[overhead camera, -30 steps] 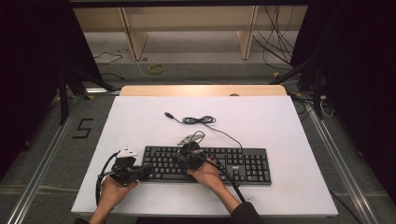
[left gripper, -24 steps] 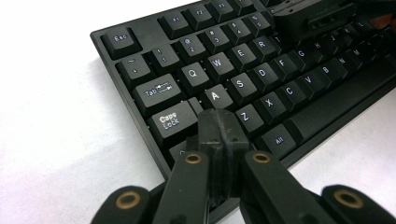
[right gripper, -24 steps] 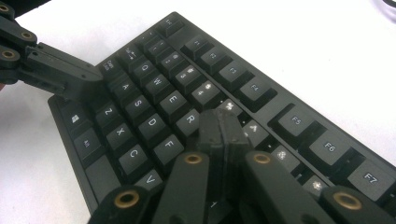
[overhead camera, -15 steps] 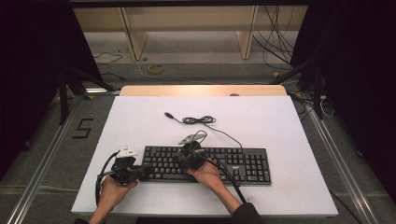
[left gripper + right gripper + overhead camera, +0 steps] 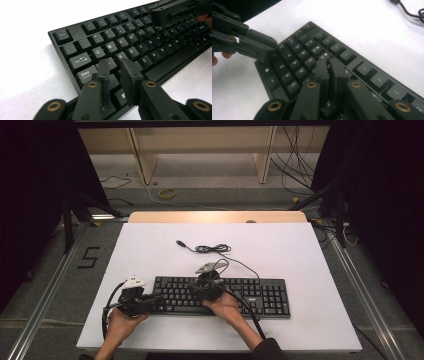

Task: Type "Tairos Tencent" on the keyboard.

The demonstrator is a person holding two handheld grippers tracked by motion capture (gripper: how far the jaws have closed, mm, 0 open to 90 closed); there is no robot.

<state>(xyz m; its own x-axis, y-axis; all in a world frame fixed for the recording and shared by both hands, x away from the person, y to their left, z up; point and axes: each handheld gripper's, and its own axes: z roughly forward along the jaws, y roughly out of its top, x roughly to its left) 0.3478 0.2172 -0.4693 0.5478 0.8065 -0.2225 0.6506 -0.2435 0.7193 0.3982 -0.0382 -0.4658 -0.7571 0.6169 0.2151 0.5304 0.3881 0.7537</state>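
In the high view the black keyboard (image 5: 222,295) lies on the white table (image 5: 300,245), the left gripper (image 5: 156,300) at its left end, the right gripper (image 5: 192,289) over its middle. The left gripper view shows its jaws just opening, a narrow empty gap between them, keys directly beneath. In the right gripper view its jaws are nearly together, holding nothing, just above the keys.

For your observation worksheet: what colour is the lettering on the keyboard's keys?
White, on black keys of the keyboard; clearest in the left gripper view.
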